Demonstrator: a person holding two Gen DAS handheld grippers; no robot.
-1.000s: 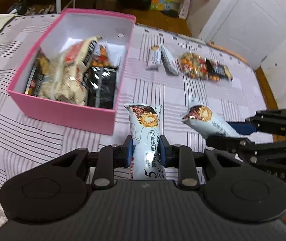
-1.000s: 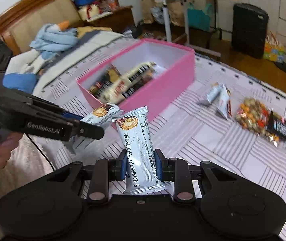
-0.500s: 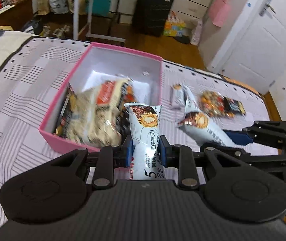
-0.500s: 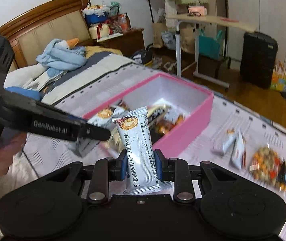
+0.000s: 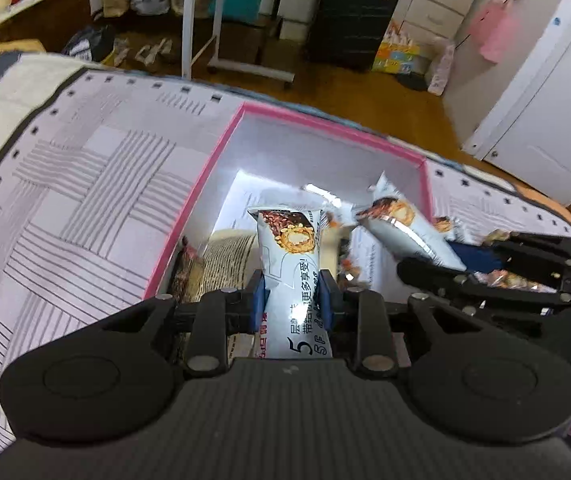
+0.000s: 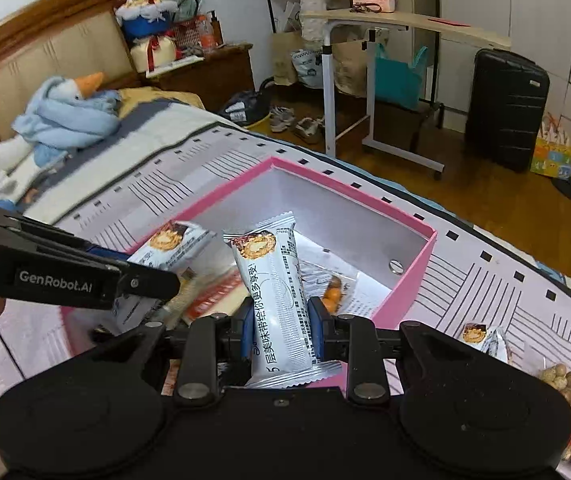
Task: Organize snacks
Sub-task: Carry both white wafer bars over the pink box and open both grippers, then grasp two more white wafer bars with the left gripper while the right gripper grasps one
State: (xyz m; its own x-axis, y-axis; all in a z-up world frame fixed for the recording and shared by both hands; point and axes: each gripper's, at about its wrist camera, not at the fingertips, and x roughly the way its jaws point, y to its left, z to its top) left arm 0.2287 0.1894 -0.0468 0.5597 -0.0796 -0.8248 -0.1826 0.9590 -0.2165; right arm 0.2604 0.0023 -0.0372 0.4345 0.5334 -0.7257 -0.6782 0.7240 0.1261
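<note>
Two white snack bars with a nut-ring print, one per gripper, both held above the open pink box on the striped bedspread.

Left snack bar: clamped upright between the blue pads of the left gripper, over the box's near end. Jaws clenched on the wrapper's lower half.

Right snack bar: grasped the same way by the right gripper, wrapper leaning slightly left, over the box's near right wall. In the left wrist view this bar points inward over the box's right side.

Box contents: a pale packet with a red stripe, orange nuts in clear wrap, printed paper on the floor.

Outside the box, on the bedspread to the right: a small bar and a bag of mixed nuts.

Beyond the bed: a black suitcase and a rolling side table.
</note>
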